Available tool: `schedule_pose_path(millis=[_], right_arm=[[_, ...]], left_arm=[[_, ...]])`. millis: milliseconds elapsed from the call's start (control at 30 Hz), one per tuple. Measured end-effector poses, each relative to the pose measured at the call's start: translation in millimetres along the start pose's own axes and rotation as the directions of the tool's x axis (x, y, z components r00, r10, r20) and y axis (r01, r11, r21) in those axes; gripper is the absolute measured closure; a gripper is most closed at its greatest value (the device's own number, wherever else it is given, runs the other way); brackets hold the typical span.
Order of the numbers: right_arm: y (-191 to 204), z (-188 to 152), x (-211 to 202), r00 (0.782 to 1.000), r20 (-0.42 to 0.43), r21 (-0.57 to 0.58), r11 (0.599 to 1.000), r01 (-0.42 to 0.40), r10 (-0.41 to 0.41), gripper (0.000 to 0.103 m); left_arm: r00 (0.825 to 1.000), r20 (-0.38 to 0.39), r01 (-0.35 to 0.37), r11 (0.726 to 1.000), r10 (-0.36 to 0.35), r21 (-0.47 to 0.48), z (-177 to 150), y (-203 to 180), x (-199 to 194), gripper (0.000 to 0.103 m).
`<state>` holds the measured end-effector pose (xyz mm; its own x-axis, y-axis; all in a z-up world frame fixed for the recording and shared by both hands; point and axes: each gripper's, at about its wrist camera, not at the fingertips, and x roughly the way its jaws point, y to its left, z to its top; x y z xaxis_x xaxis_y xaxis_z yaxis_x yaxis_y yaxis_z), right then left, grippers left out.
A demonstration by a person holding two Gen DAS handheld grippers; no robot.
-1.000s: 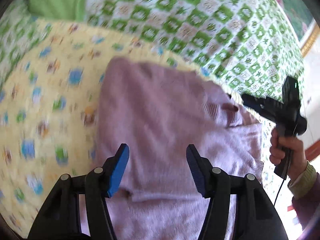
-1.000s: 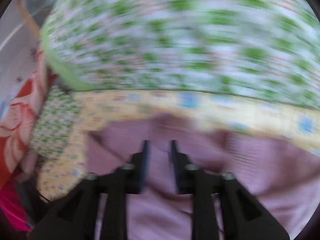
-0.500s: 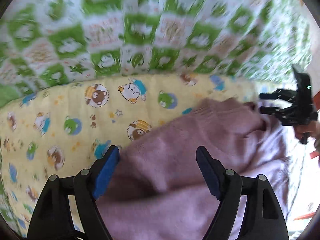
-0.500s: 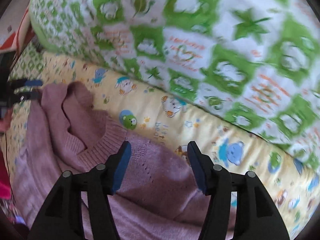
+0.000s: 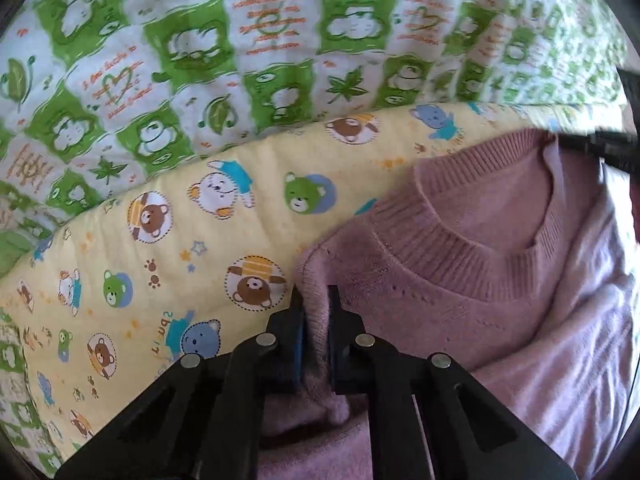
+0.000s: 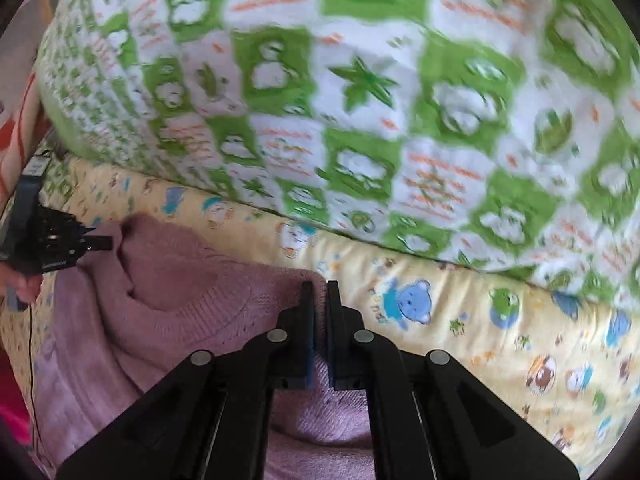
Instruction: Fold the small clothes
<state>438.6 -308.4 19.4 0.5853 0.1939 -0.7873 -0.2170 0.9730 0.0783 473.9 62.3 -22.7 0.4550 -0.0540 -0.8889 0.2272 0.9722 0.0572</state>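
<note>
A small pink knit sweater [image 5: 460,280] lies on a yellow bear-print blanket [image 5: 180,248], its ribbed neckline facing up. My left gripper [image 5: 315,294] is shut on the sweater's left shoulder corner. My right gripper [image 6: 319,286] is shut on the other shoulder corner of the sweater [image 6: 172,280]. The right gripper shows as a dark shape at the right edge of the left wrist view [image 5: 612,148]. The left gripper shows at the left edge of the right wrist view [image 6: 96,242], also pinching the sweater.
A thick green and white checked quilt [image 5: 240,52] rises just behind the sweater, also filling the top of the right wrist view [image 6: 400,100]. Red patterned fabric [image 6: 24,120] lies at the far left.
Both grippers were open half a second ago over the sweater's top edge. Each has now closed on a shoulder corner beside the neckline.
</note>
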Motion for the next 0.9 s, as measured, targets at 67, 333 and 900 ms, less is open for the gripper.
schedule_pose_path(millis=[67, 333, 900], right_arm=[[5.3, -6.6, 19.8, 0.998, -0.032, -0.004, 0.998, 0.056, -0.056, 0.098], [28.5, 18.2, 23.7, 0.995, 0.017, 0.095, 0.991, 0.094, -0.096, 0.093], [72.5, -165.5, -113.9, 0.999, 0.033, 0.278, 0.96, -0.044, 0.036, 0.068]], left_arm=[[1.0, 0.007, -0.024, 0.999, 0.025, -0.038, -0.7, 4.3, 1.9, 0.096], [0.998, 0.057, -0.017, 0.98, 0.028, -0.198, -18.2, 41.6, -37.7, 0.071], [0.994, 0.108, 0.076, 0.901, -0.033, -0.426, -209.0, 38.6, -140.0, 0.053]])
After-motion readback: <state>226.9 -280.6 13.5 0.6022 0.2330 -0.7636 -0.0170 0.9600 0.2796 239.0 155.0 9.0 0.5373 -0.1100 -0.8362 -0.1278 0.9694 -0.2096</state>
